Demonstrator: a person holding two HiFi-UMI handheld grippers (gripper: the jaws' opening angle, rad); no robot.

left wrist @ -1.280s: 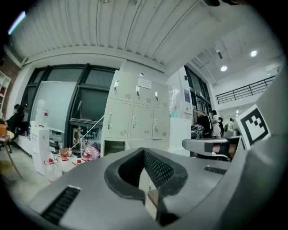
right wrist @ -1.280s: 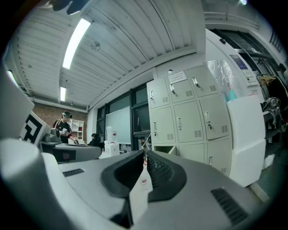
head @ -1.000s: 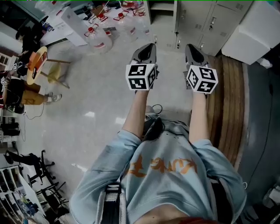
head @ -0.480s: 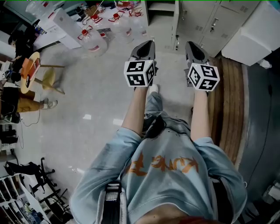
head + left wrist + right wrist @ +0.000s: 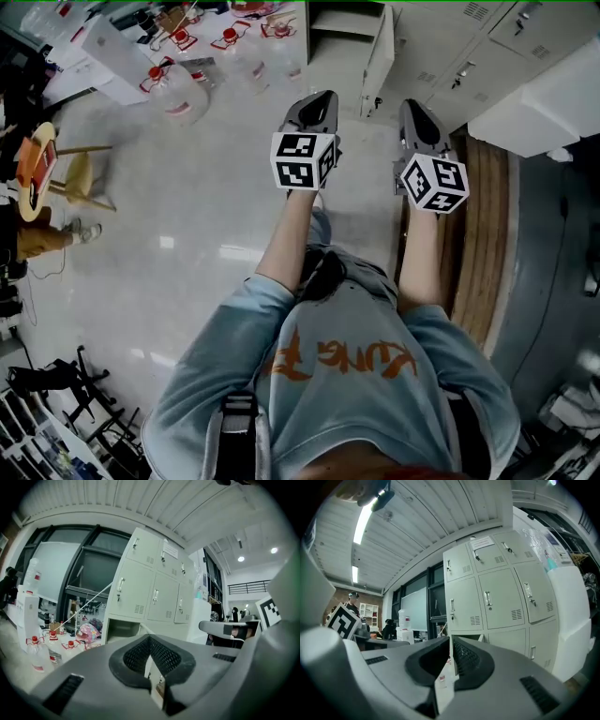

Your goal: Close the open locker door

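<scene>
A bank of pale grey lockers [image 5: 487, 47] stands ahead of me at the top of the head view. One bottom compartment [image 5: 342, 19] is open, and its door [image 5: 380, 58] swings out toward me. My left gripper [image 5: 319, 99] is held out over the floor just short of that door, jaws shut with nothing between them. My right gripper [image 5: 418, 111] is beside it, also shut and empty. In the left gripper view the open compartment [image 5: 121, 630] shows left of the gripper [image 5: 150, 639]. The right gripper view has the door's edge [image 5: 480, 637] just above the gripper [image 5: 451, 641].
Several large water bottles [image 5: 173, 89] with red caps stand on the floor at the left, near a pink helmet [image 5: 86, 632]. A white block [image 5: 553, 94] and a wooden platform [image 5: 478, 225] lie at the right. A stool [image 5: 75, 178] and a seated person [image 5: 28, 234] are far left.
I have stepped forward: the lockers and the open door are nearer and lower in the head view. Both grippers stay shut, held out side by side.
</scene>
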